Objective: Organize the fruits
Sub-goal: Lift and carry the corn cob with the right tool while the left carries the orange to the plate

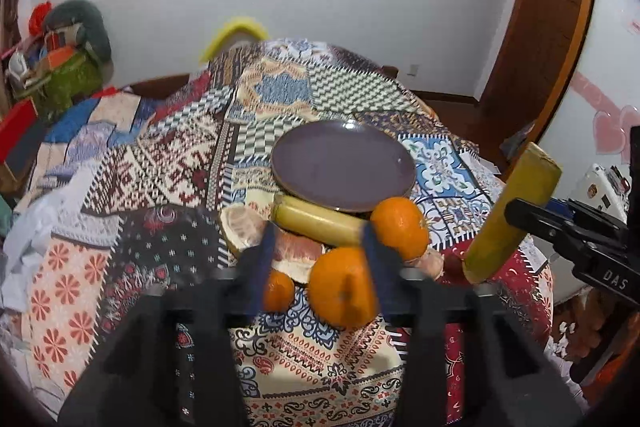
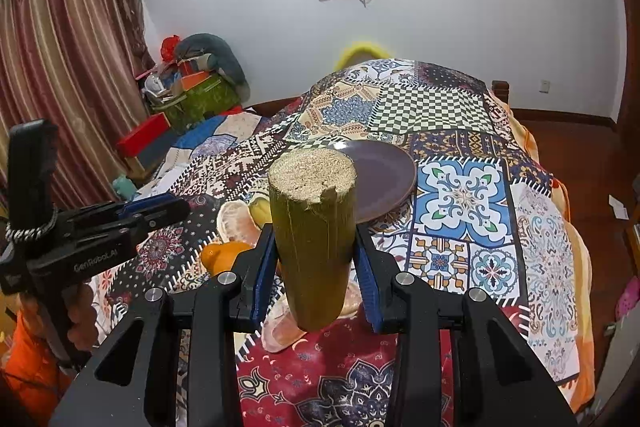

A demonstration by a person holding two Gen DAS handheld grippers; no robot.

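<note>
My right gripper [image 2: 316,251] is shut on a thick yellow-green sugarcane piece [image 2: 314,239], held upright above the patchwork cloth; it also shows in the left wrist view [image 1: 508,219]. My left gripper [image 1: 318,243] is open above the fruit pile, its blue pads either side of a large orange [image 1: 344,291]. Another orange [image 1: 400,227], a small orange [image 1: 278,291], a second sugarcane piece [image 1: 316,221] and peeled pomelo segments [image 1: 248,227] lie beside the empty purple plate [image 1: 344,167], which also shows in the right wrist view [image 2: 384,175].
The fruits lie on a bed with a patchwork cover [image 1: 168,155]. A pile of boxes and bags [image 1: 60,59] stands at the far left by the wall. A wooden door frame [image 1: 548,27] is at the right.
</note>
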